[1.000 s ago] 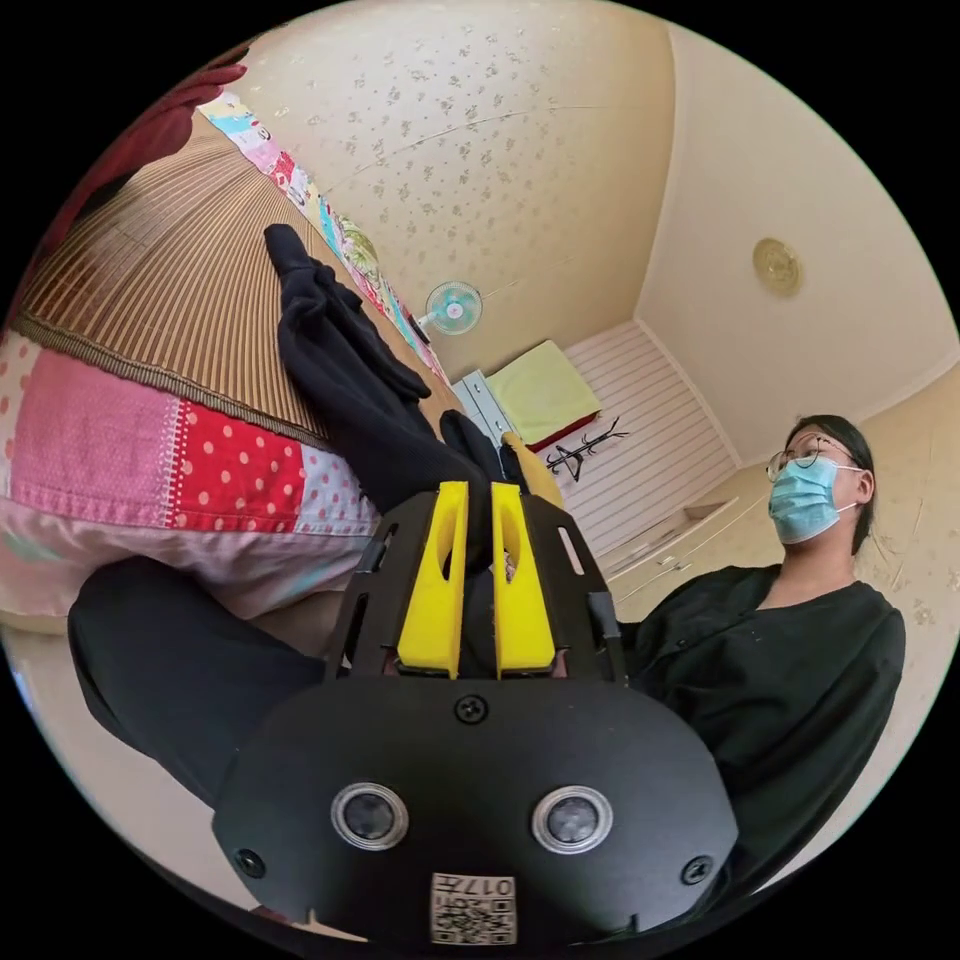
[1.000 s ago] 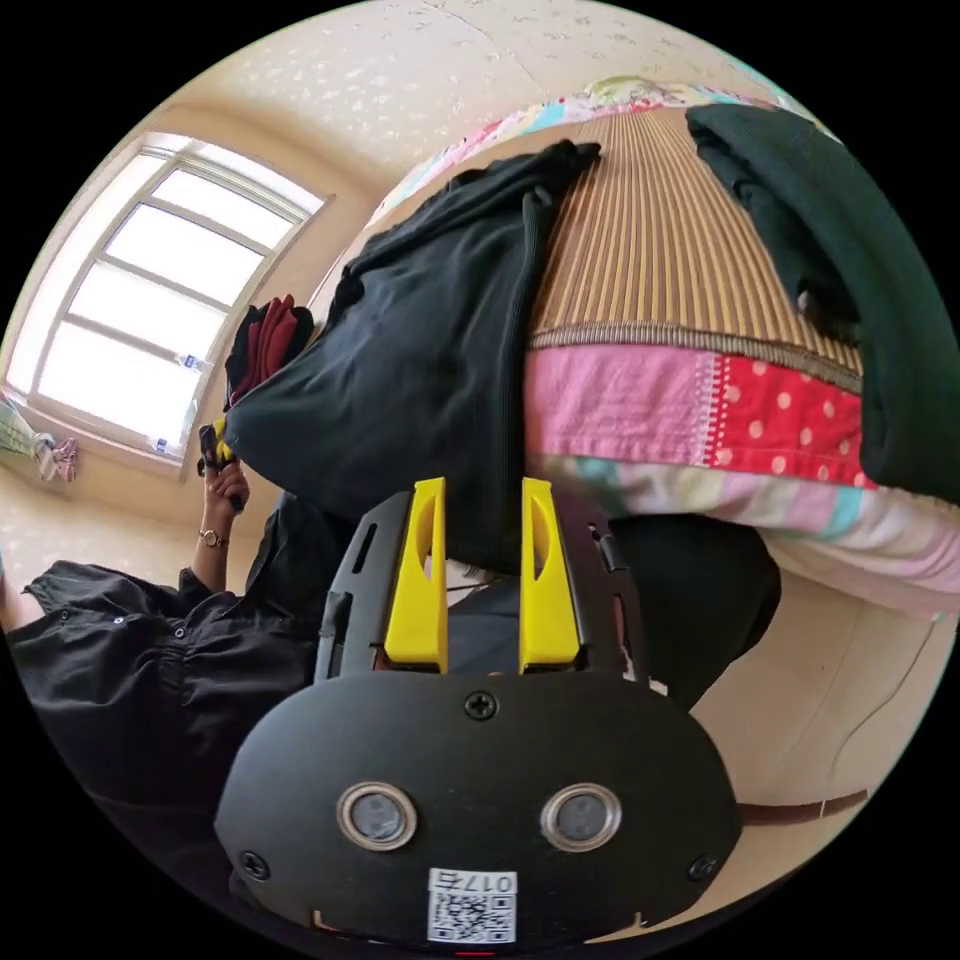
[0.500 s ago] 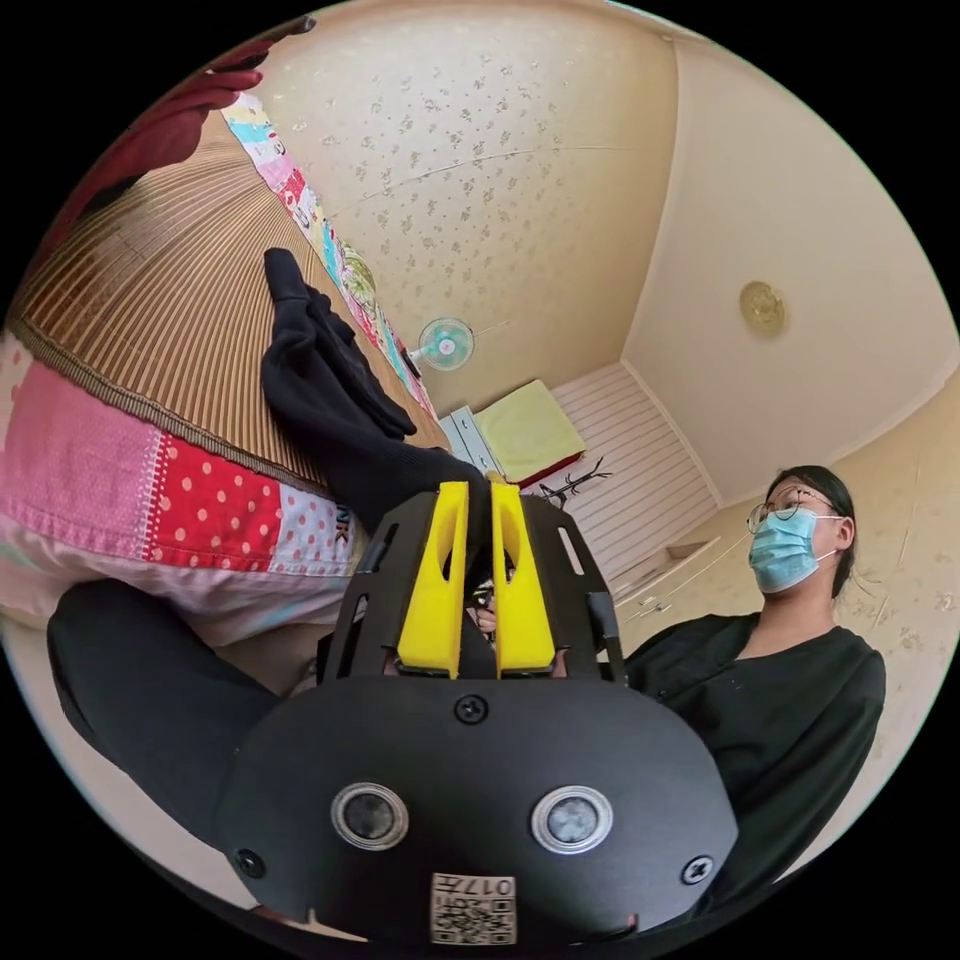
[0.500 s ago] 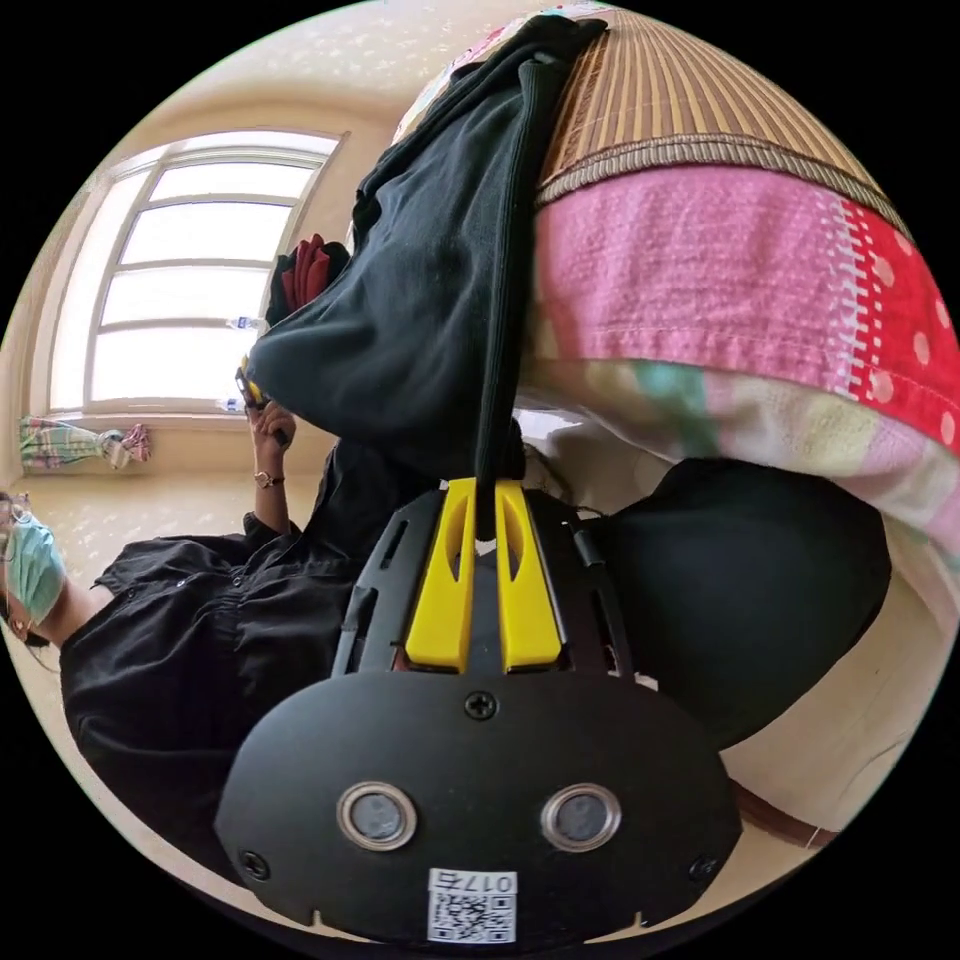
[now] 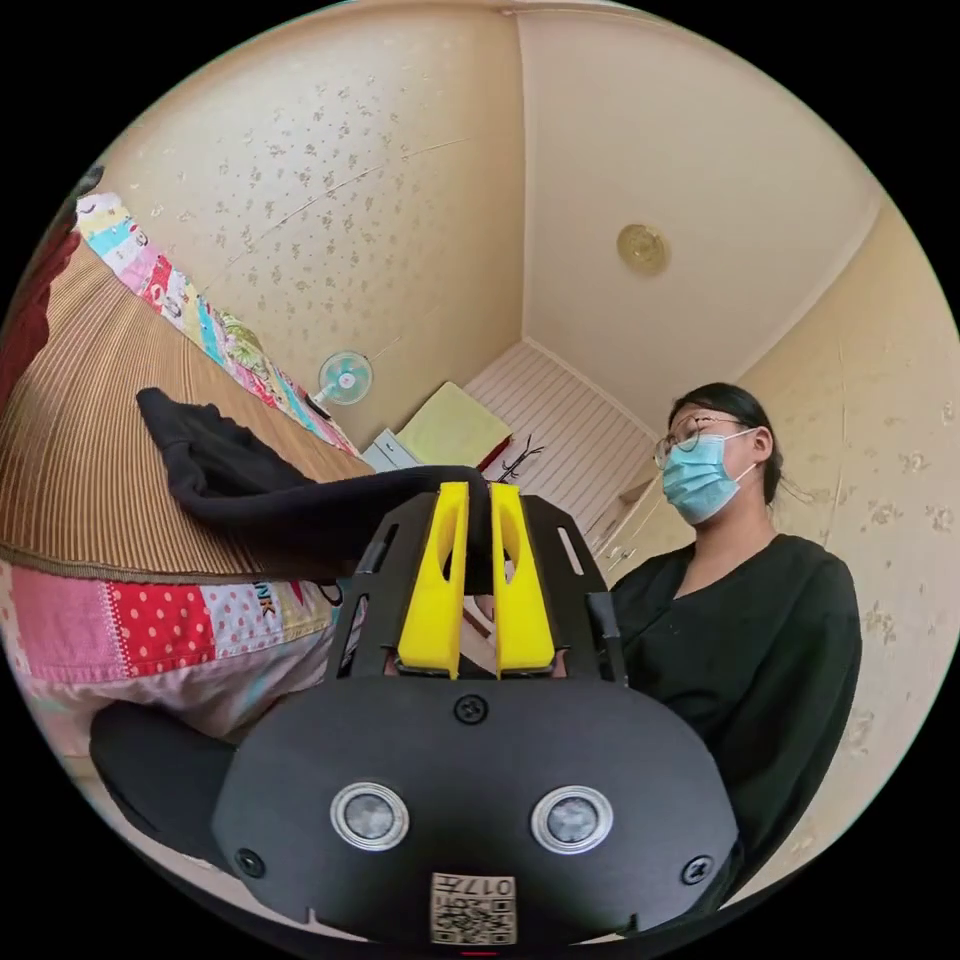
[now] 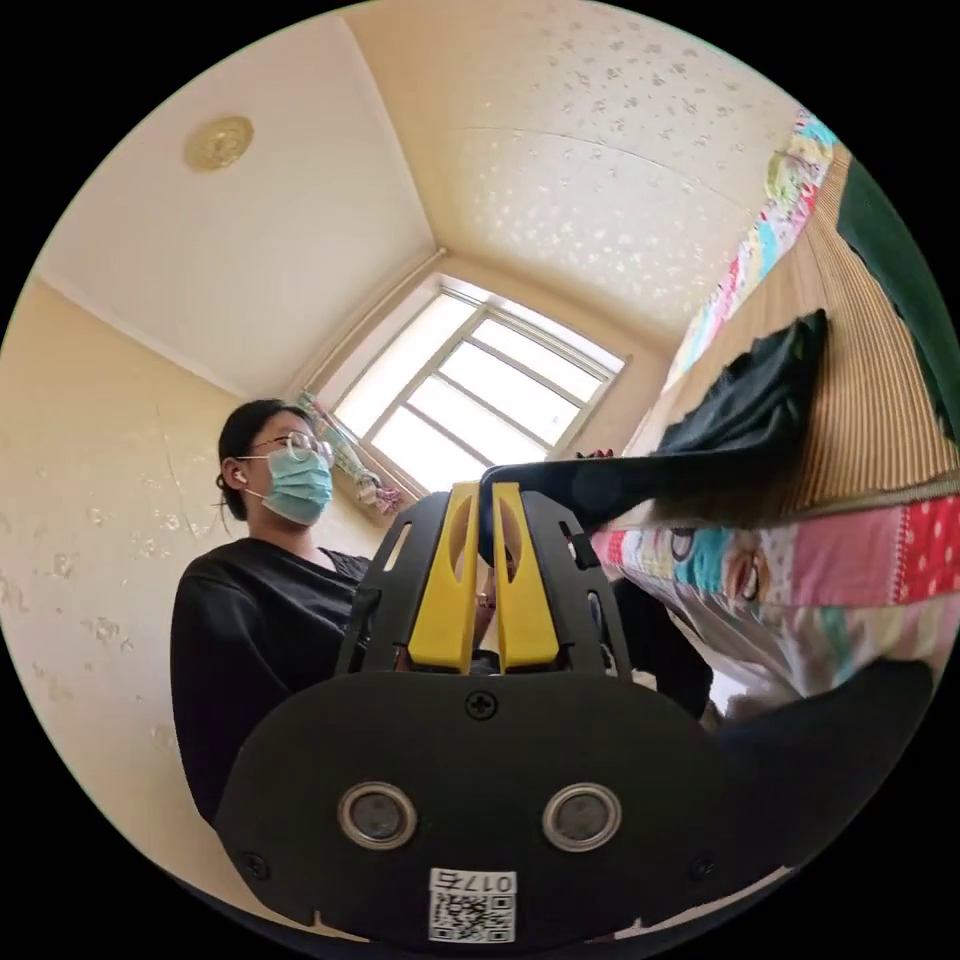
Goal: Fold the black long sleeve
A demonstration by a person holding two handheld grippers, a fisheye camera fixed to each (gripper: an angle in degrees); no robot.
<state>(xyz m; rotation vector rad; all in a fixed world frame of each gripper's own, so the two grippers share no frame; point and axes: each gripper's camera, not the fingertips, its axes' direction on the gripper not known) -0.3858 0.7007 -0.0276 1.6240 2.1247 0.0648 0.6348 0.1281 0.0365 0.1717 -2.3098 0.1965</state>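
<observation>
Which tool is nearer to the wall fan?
Left. The left tool grips the black long sleeve with the wall fan just beyond; the right tool grips it facing the window.

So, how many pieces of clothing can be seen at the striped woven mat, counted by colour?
Black: 1, the black long-sleeve garment, pulled out from the mat
Dark green: 1, the dark green cloth at the edge of the right gripper view
Dark red: 1, the dark red cloth at the edge of the left gripper view
Total: 3

long sleeve (image 5: 250, 490) on mat (image 5: 70, 470) | mat on quilt (image 5: 160, 630) | person (image 5: 740, 620) beside
</observation>
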